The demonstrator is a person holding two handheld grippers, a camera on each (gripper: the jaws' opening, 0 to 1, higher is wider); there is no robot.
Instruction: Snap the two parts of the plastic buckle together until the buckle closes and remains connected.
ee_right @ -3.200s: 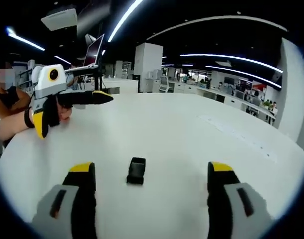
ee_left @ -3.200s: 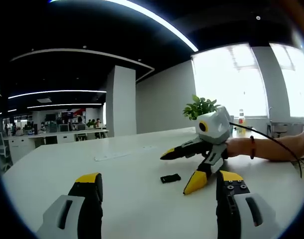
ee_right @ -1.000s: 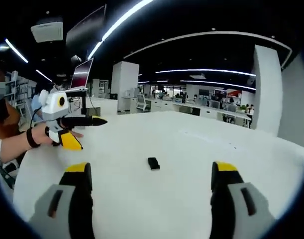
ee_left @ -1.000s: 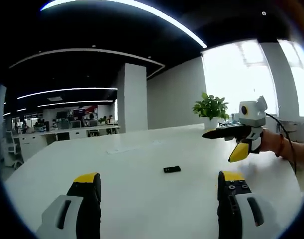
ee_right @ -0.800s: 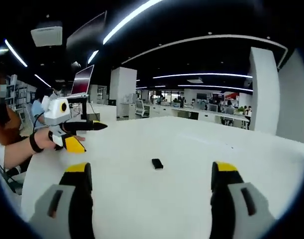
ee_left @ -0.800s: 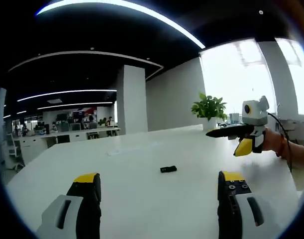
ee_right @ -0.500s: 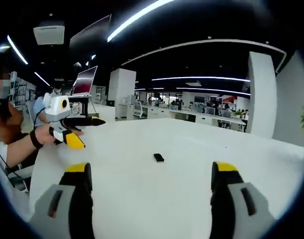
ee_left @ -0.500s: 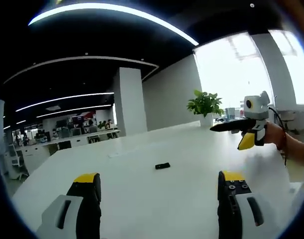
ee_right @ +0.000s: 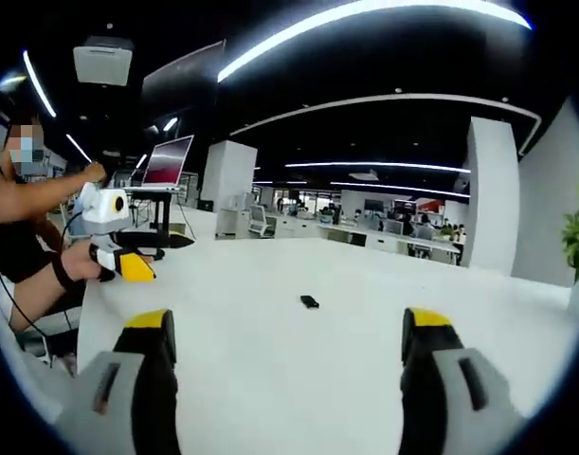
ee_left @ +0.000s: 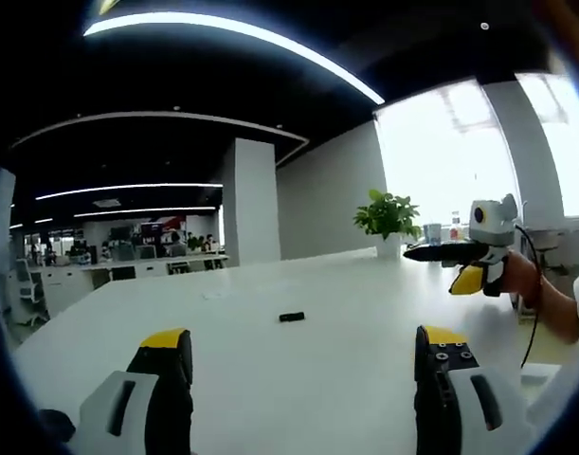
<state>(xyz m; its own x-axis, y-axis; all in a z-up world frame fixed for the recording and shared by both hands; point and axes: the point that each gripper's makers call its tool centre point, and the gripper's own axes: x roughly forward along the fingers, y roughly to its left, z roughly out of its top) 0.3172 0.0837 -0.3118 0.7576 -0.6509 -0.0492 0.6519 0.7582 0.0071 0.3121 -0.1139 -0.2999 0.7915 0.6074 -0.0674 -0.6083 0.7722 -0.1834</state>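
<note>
A small black plastic buckle [ee_left: 291, 317] lies alone in the middle of the white table [ee_left: 346, 360]; it also shows as the buckle [ee_right: 310, 302], far ahead of the jaws. My left gripper [ee_left: 303, 379] is open, held back from the buckle with nothing between its yellow-tipped jaws. My right gripper [ee_right: 291, 374] is open too and holds nothing. Each gripper appears in the other's view, held up by a hand: the right gripper [ee_left: 460, 263] at the right, the left gripper [ee_right: 137, 251] at the left.
A potted plant [ee_left: 388, 216] stands at the table's far edge by a bright window. A laptop on a stand [ee_right: 168, 166] sits behind the person at the left. White pillars and office desks fill the background.
Both grippers have drawn back and up from the buckle, which now looks smaller and farther off. The buckle has stayed where it lay on the table. Both jaws stay open.
</note>
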